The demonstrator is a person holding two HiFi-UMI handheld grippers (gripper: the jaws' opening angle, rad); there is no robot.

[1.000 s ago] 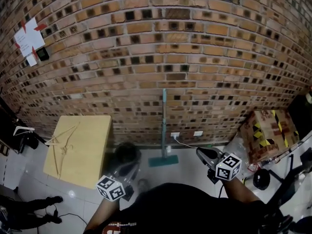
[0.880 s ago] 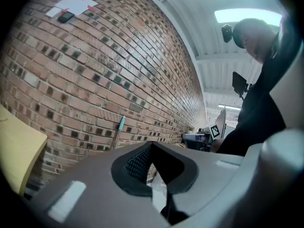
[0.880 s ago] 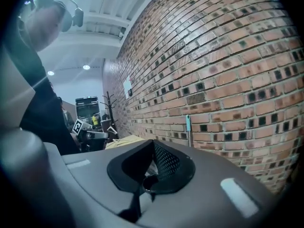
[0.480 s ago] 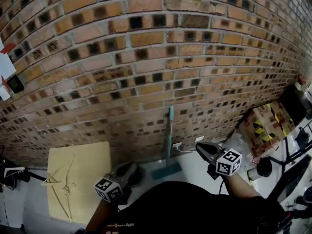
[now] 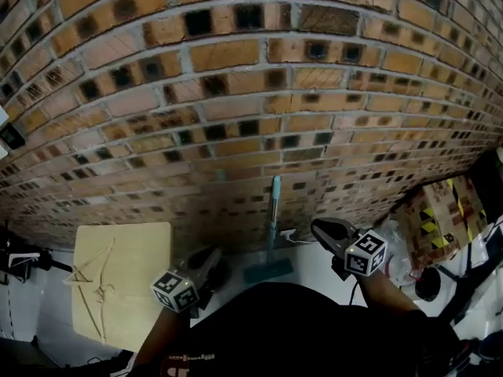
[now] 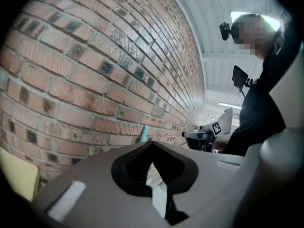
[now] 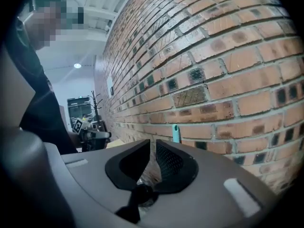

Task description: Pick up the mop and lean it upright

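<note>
The mop point(image 5: 274, 210) stands upright with its teal handle against the brick wall and its flat head point(image 5: 267, 272) on the floor. Nothing holds it. My left gripper point(image 5: 211, 256) hangs low to the mop's left, shut and empty. My right gripper point(image 5: 318, 228) sits just right of the handle, clear of it; its jaws are opening, with a narrow gap and nothing between them. The handle's top point(image 6: 144, 133) shows beyond my left gripper point(image 6: 152, 144) in the left gripper view. In the right gripper view it point(image 7: 175, 133) stands beyond my right gripper point(image 7: 155, 144).
The brick wall point(image 5: 236, 93) fills most of the head view. A pale wooden table point(image 5: 149, 250) with a thin wooden hanger point(image 5: 94, 269) stands at the left. At the right is a cardboard box point(image 5: 444, 210) with black and yellow tape. A white cable point(image 5: 299, 238) runs from a wall socket beside the mop.
The head view has moved closer to the wall and tilted up. The mop stays leaning where it was. Both grippers keep roughly their places, off the mop.
</note>
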